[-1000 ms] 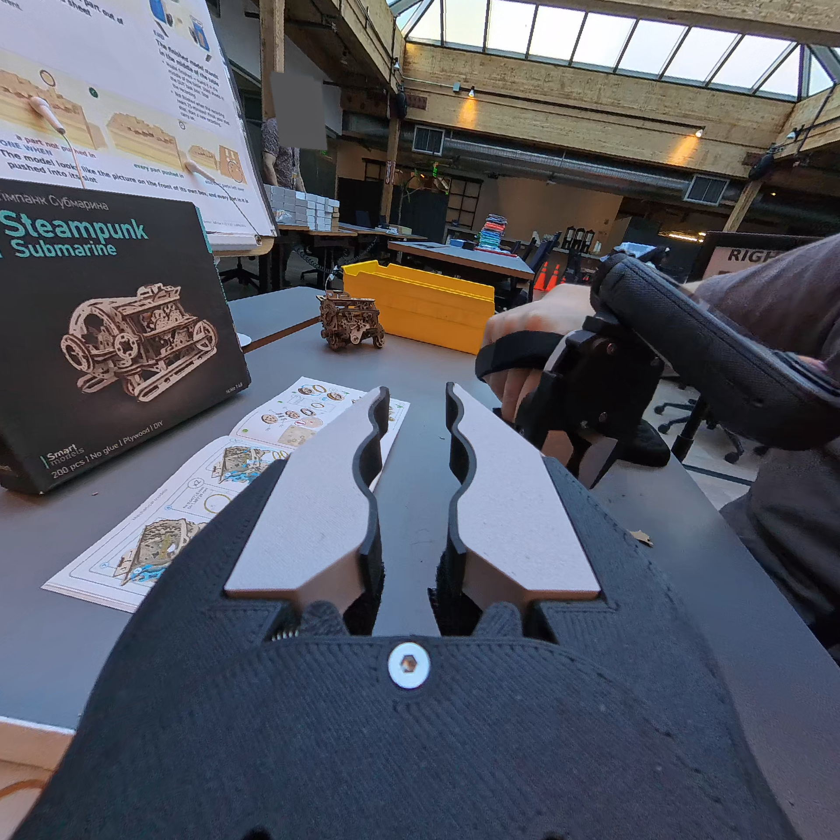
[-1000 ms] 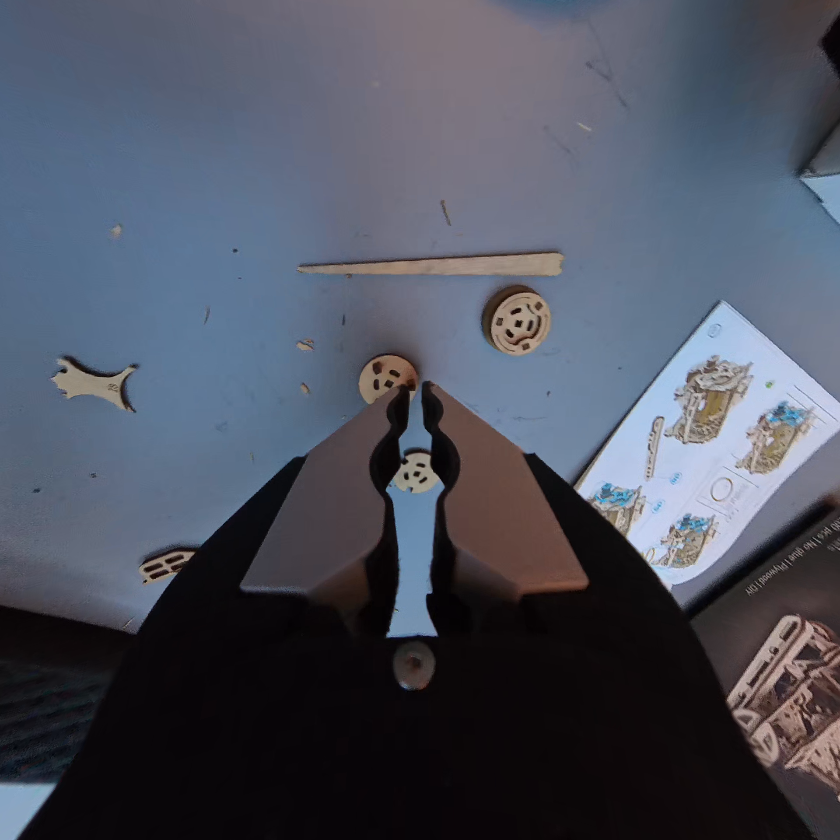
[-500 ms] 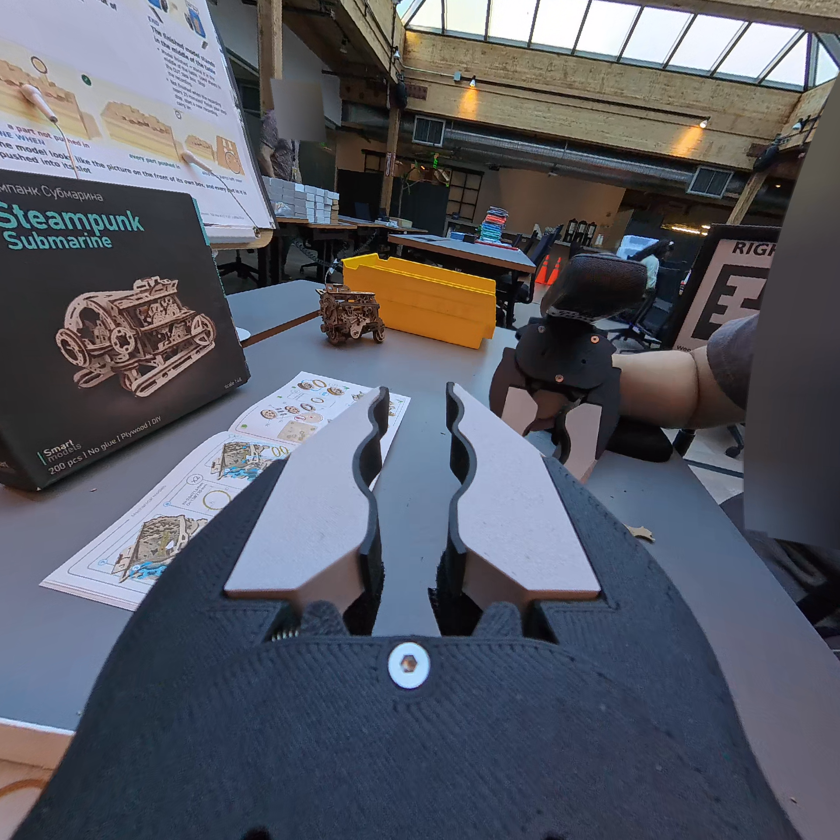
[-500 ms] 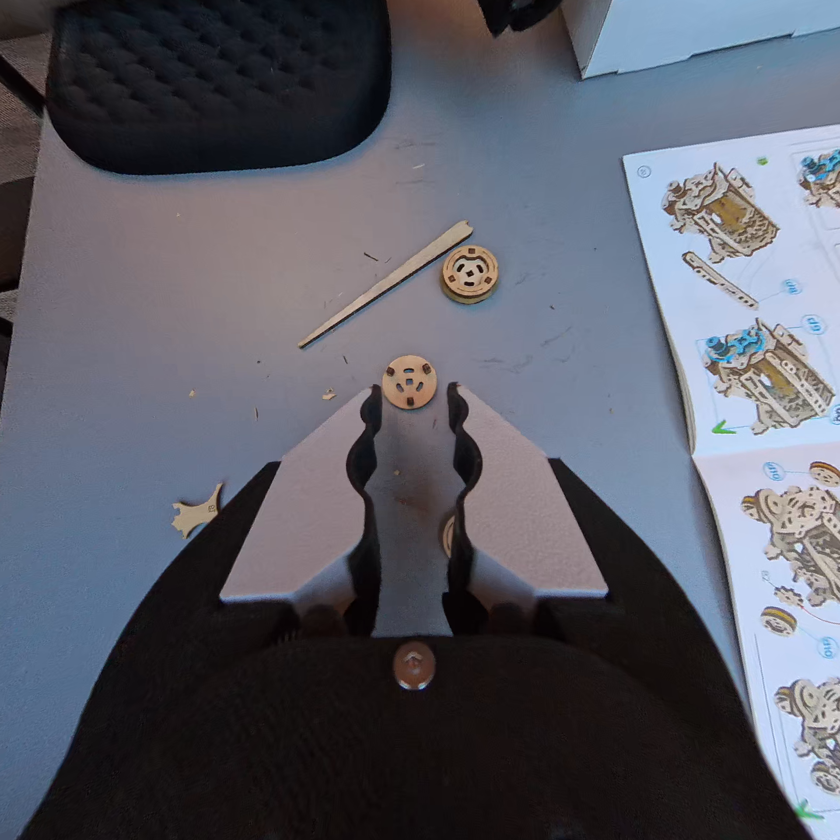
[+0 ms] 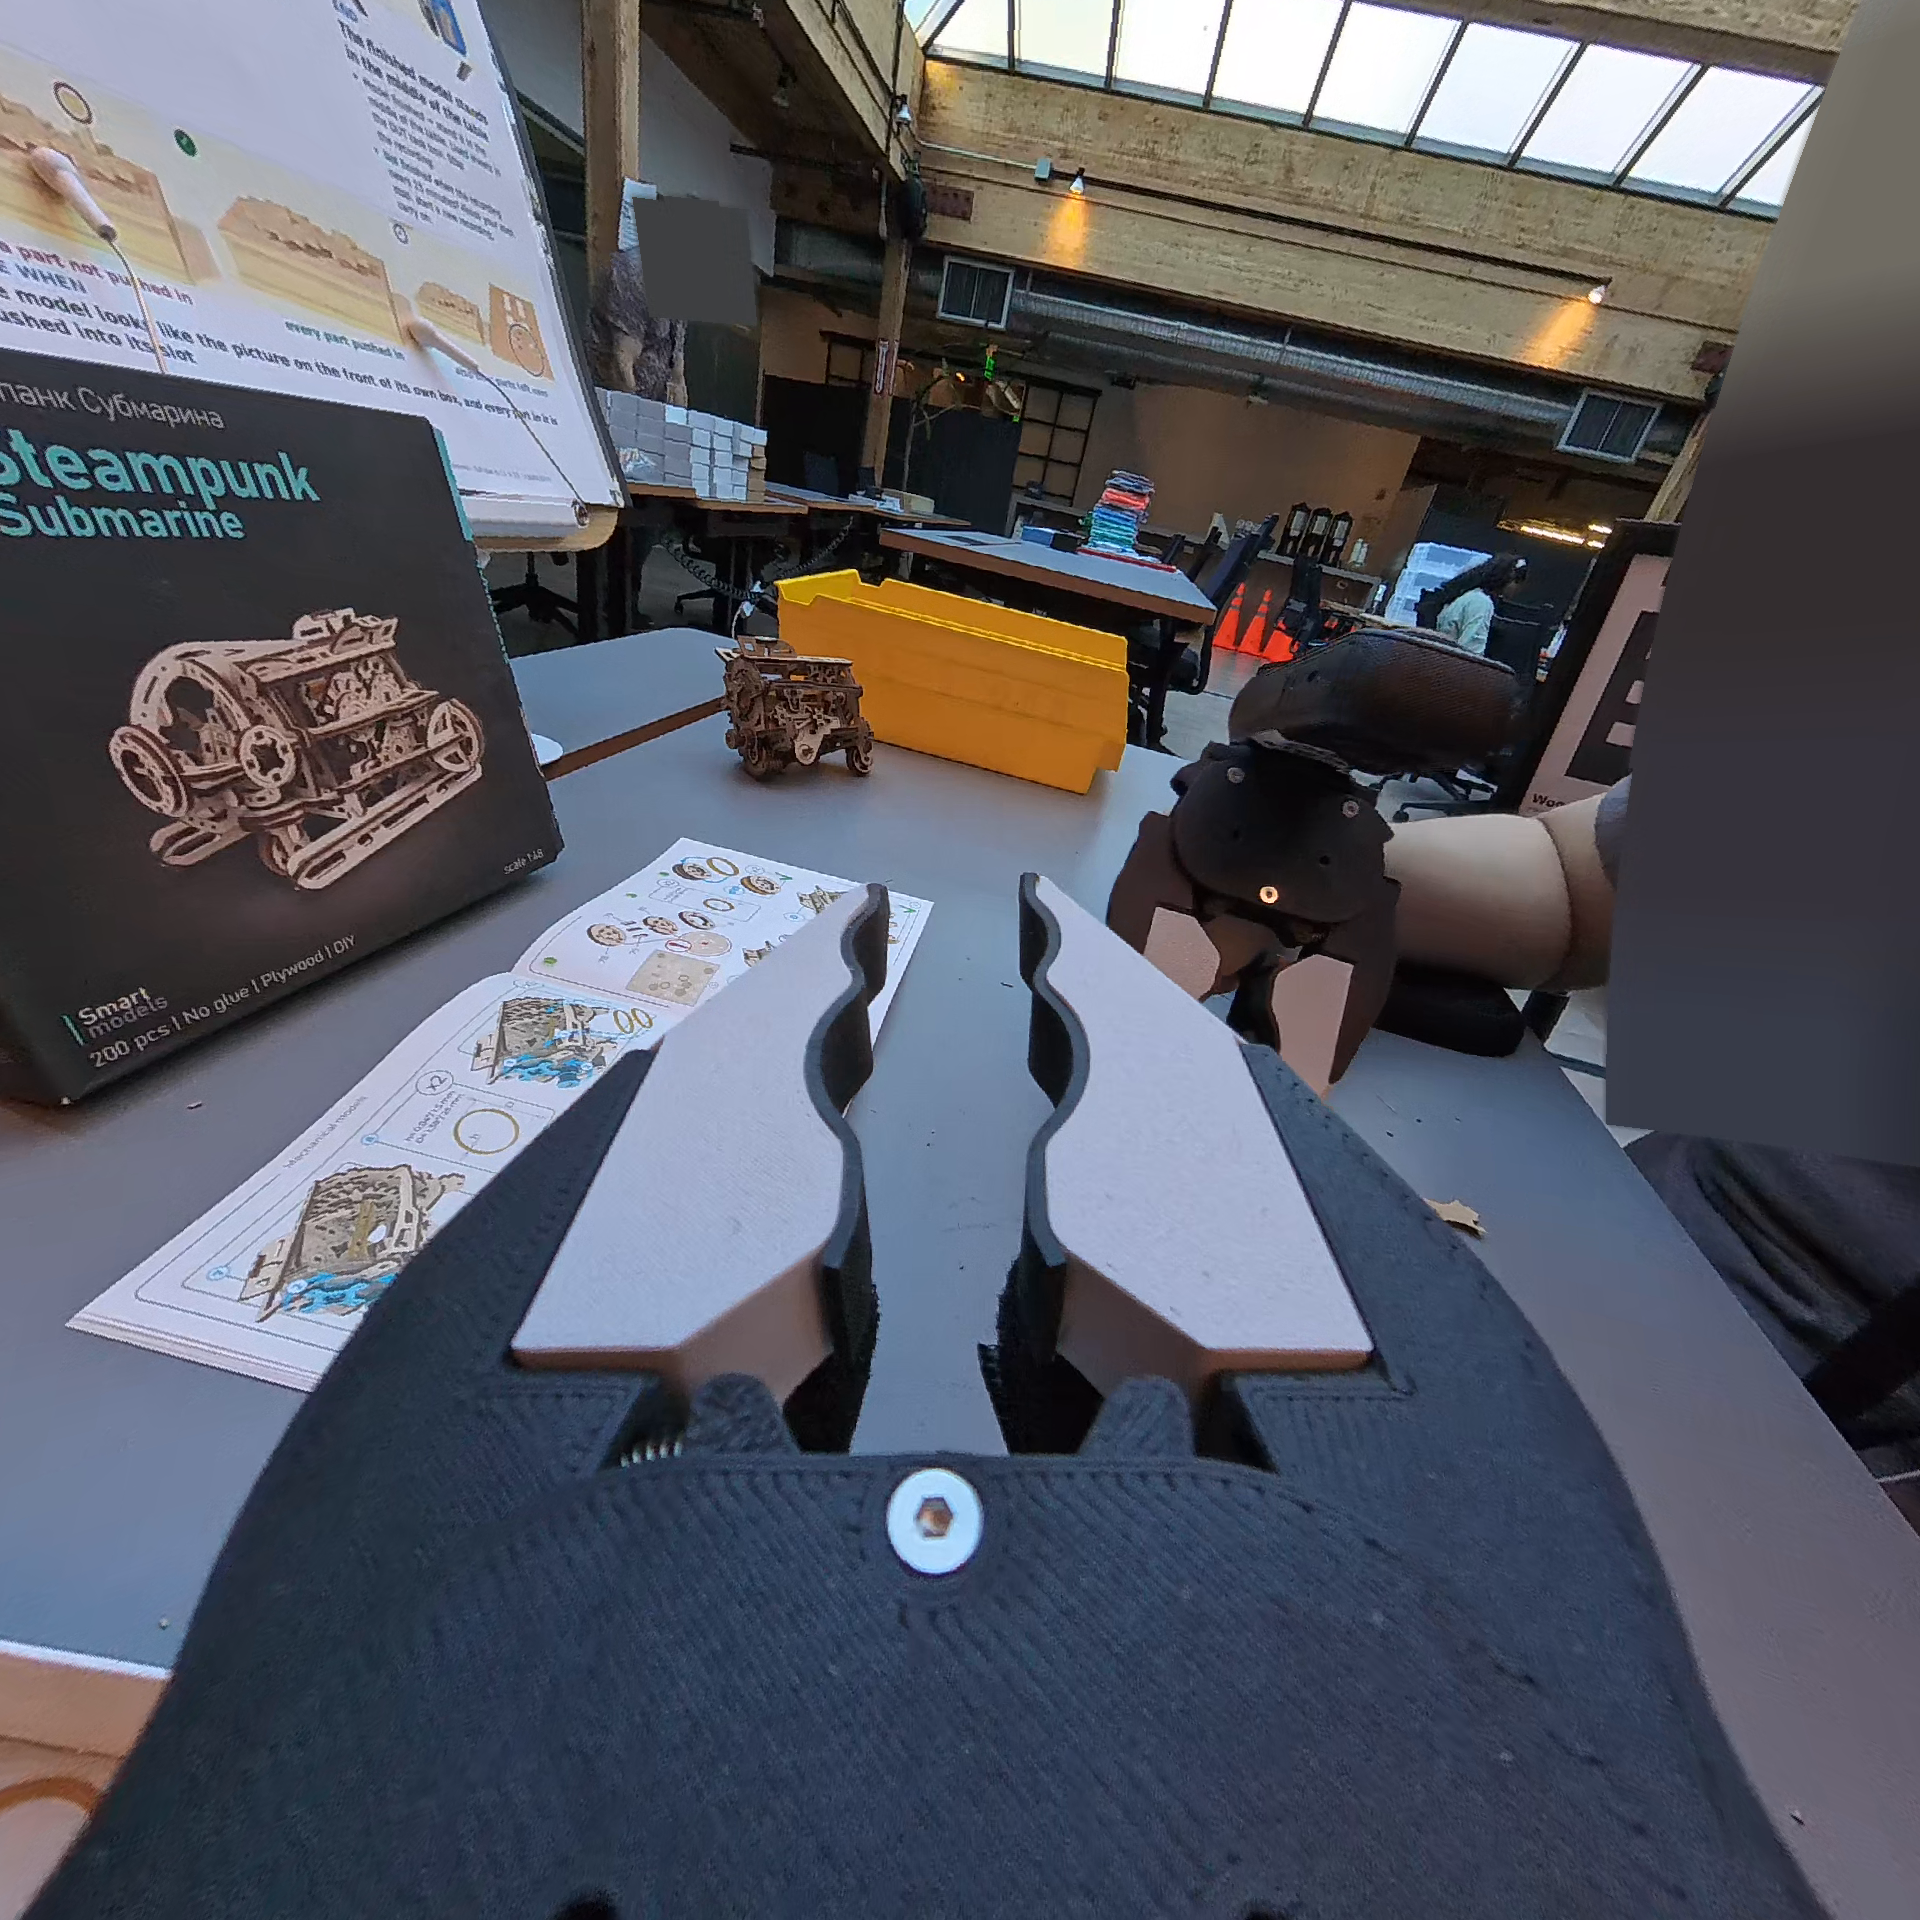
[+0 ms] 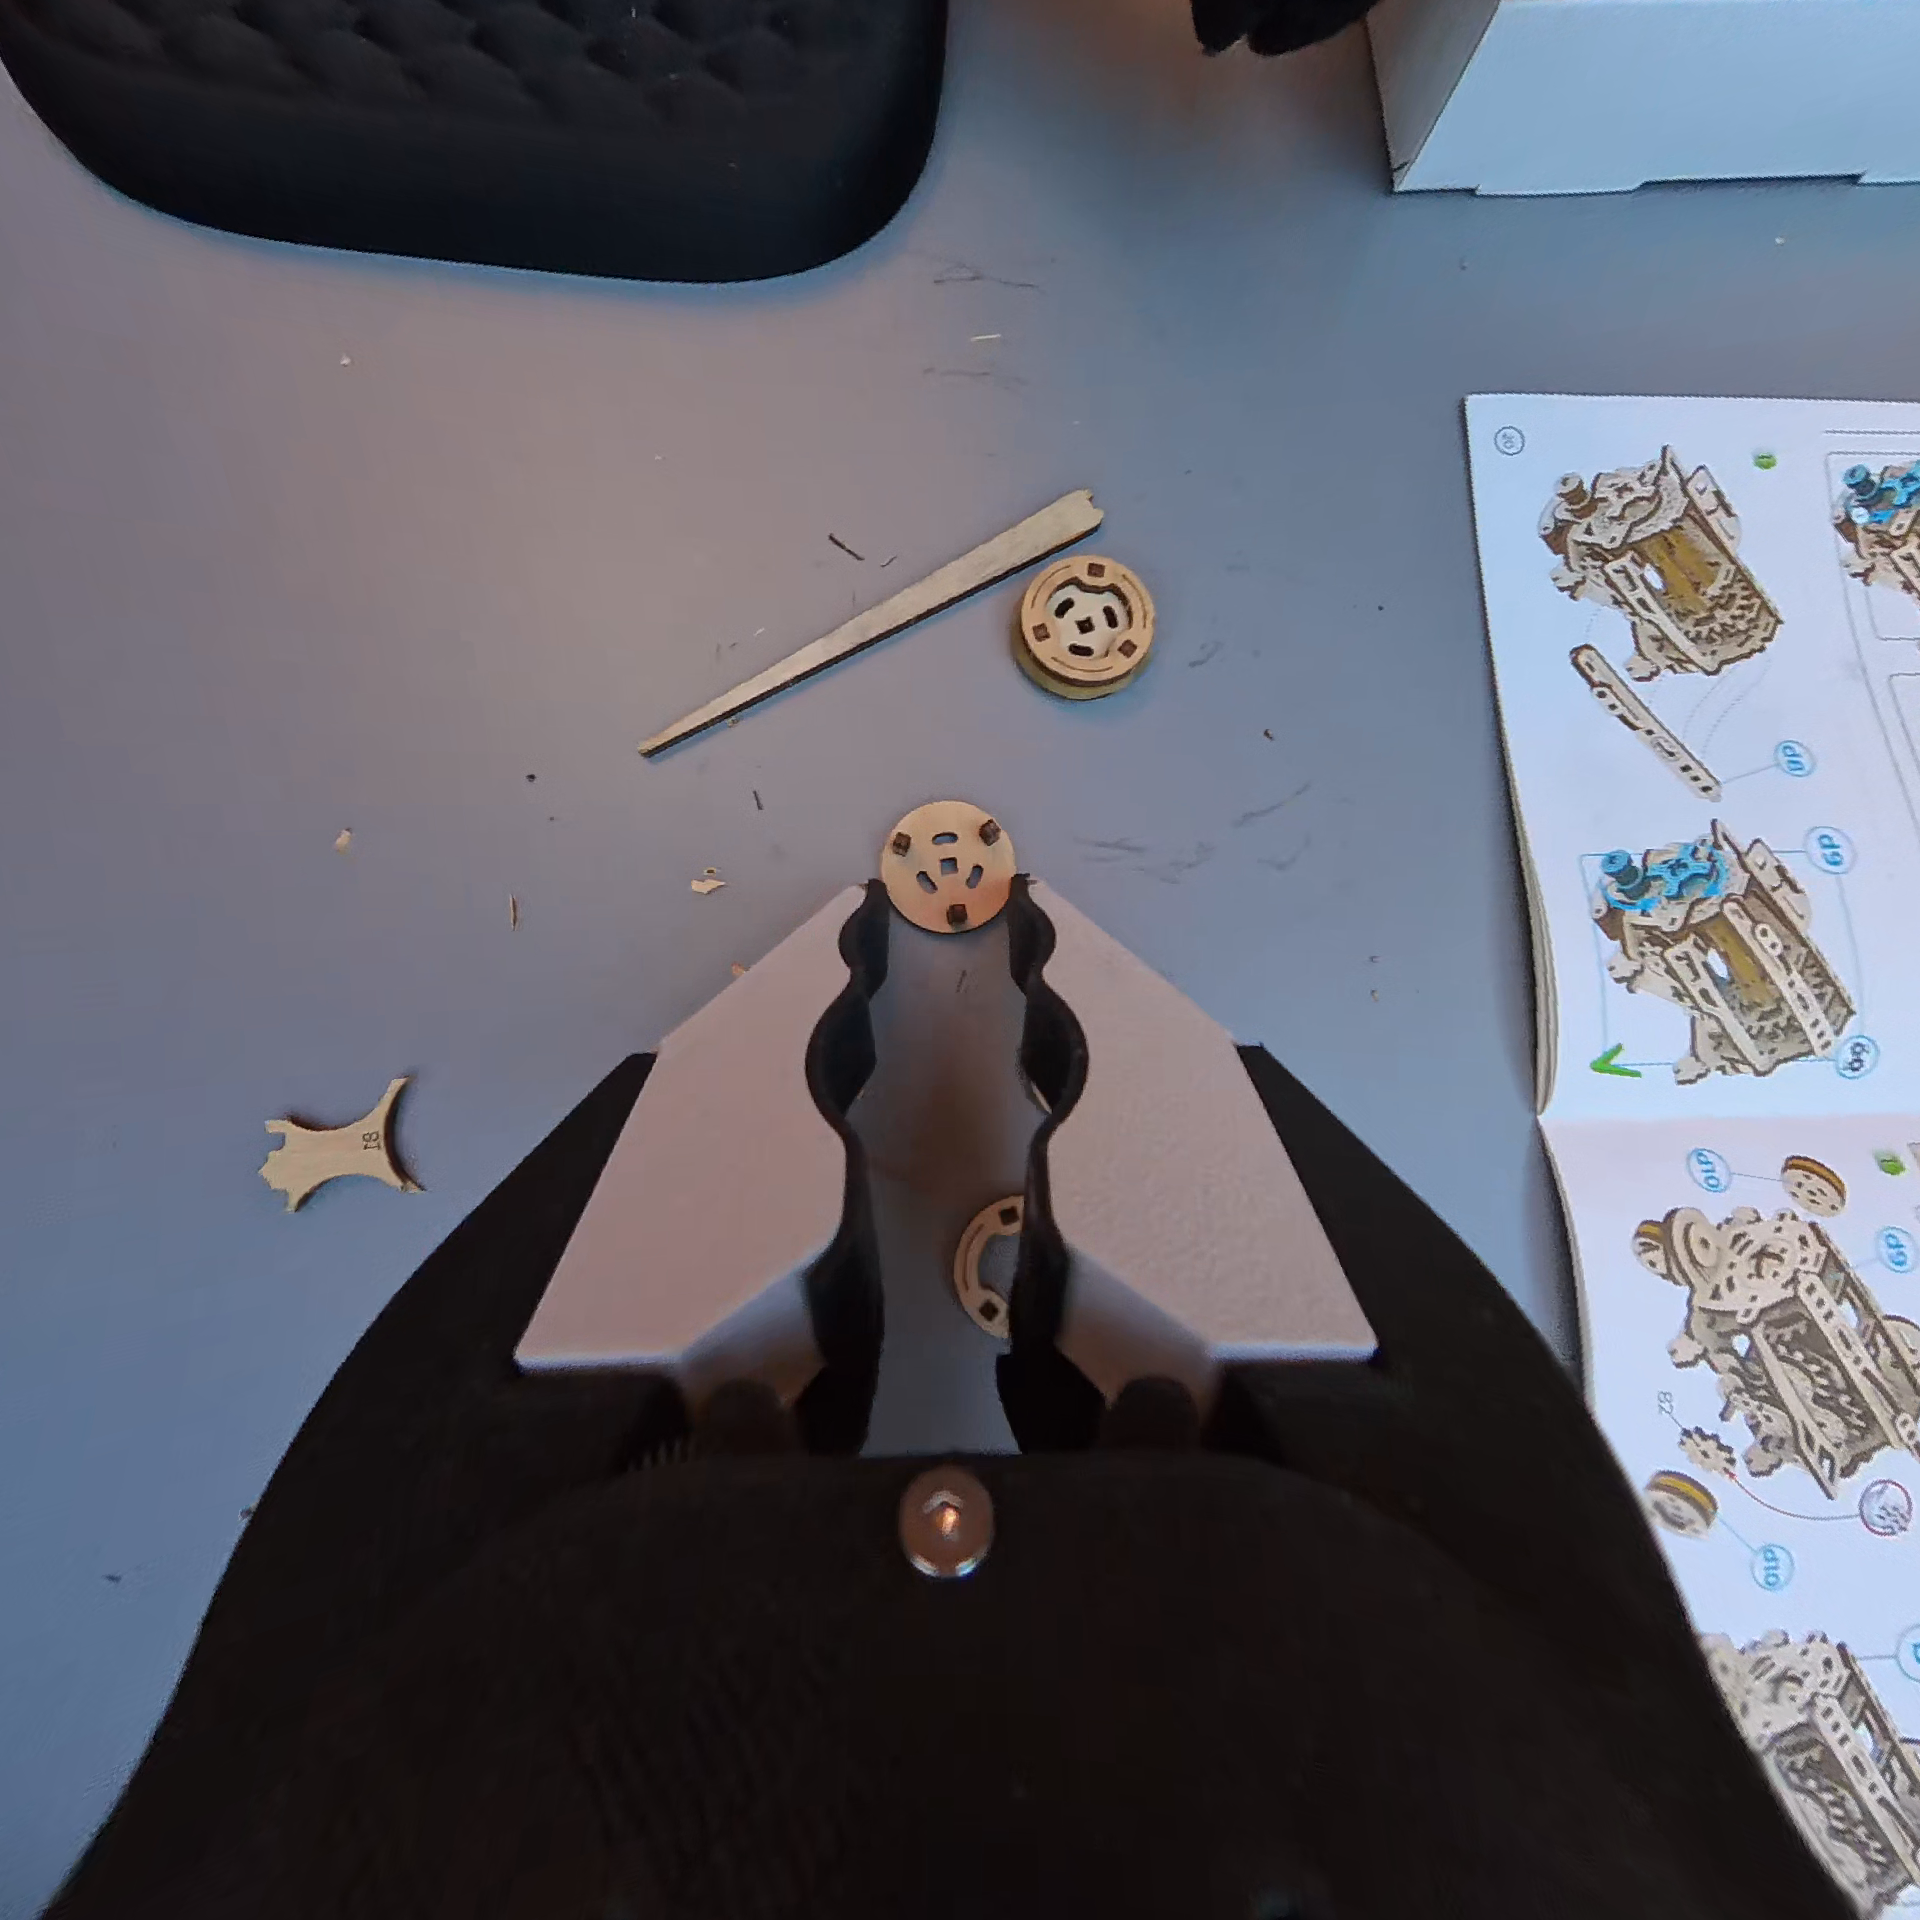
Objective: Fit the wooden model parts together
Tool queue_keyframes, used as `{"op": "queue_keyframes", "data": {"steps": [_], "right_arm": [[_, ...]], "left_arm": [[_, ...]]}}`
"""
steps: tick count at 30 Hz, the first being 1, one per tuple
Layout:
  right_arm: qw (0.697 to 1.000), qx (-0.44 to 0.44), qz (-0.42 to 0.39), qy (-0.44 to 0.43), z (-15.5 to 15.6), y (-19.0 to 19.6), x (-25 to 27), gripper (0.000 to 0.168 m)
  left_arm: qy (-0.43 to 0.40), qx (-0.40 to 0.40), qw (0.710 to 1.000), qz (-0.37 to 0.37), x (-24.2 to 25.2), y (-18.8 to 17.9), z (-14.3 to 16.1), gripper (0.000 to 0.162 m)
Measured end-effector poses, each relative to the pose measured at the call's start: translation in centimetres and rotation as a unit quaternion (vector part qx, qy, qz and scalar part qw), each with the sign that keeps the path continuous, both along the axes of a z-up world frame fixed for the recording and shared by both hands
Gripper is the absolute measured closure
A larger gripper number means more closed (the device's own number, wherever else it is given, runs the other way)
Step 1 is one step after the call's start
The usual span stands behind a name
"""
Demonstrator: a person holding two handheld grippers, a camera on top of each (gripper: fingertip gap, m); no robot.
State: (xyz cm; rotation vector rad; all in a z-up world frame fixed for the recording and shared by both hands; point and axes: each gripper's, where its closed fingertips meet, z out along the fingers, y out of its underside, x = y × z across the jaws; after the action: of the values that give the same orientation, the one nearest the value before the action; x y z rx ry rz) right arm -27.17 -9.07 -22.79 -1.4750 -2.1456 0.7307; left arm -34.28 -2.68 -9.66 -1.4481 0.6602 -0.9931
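In the right wrist view my right gripper [image 6: 948, 888] is open and points down at the grey table [image 6: 416, 623]. A small wooden disc with pegs [image 6: 948, 864] lies just at its fingertips, between them. A second round wooden part [image 6: 985, 1265] lies under the right finger, half hidden. A thicker wooden wheel [image 6: 1084, 625] and a thin wooden stick [image 6: 868, 623] lie farther ahead. My left gripper [image 5: 951, 904] is open and empty above the table. The right gripper also shows in the left wrist view [image 5: 1262, 997].
An open instruction booklet [image 6: 1714, 935] lies on the right. A black padded chair seat [image 6: 468, 125] and a white box [image 6: 1662, 94] lie beyond. A wood offcut [image 6: 338, 1148] lies at left. The dark kit box [image 5: 239, 717], an assembled wooden model [image 5: 795, 707] and a yellow bin [image 5: 956, 675] stand ahead of the left gripper. Tip to tip, the grippers are about 15 cm apart. Measured from the fingertips, the thicker wooden wheel [image 6: 1084, 625] is 5 cm or so from the right gripper and 12 cm from the left.
My right gripper has opened, swung around over the parts and moved down closer to the pegged disc, which now sits at its fingertips. My left gripper has stayed in place, open.
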Motion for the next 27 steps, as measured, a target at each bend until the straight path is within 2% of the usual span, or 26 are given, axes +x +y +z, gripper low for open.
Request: {"op": "queue_keyframes", "data": {"steps": [11,20,23,27], "right_arm": [[0.999,0.03,0.024,0.016,0.2,0.6,-0.7,0.146],[0.992,0.008,0.127,-0.025,0.0,1.2,-1.3,0.145],[0.997,0.001,0.07,-0.034,0.1,2.4,-1.7,0.13],[0.998,-0.026,-0.062,-0.006,0.5,3.1,-2.0,0.129]], "left_arm": [[-0.015,0.0,1.0,0.011,-0.8,0.2,0.4,0.139],[-0.011,-0.002,1.0,0.001,-0.4,0.1,0.2,0.139],[-0.015,-0.004,1.0,0.001,-0.4,0.1,0.3,0.14],[-0.016,-0.007,1.0,-0.003,-0.3,0.1,0.2,0.14]]}}
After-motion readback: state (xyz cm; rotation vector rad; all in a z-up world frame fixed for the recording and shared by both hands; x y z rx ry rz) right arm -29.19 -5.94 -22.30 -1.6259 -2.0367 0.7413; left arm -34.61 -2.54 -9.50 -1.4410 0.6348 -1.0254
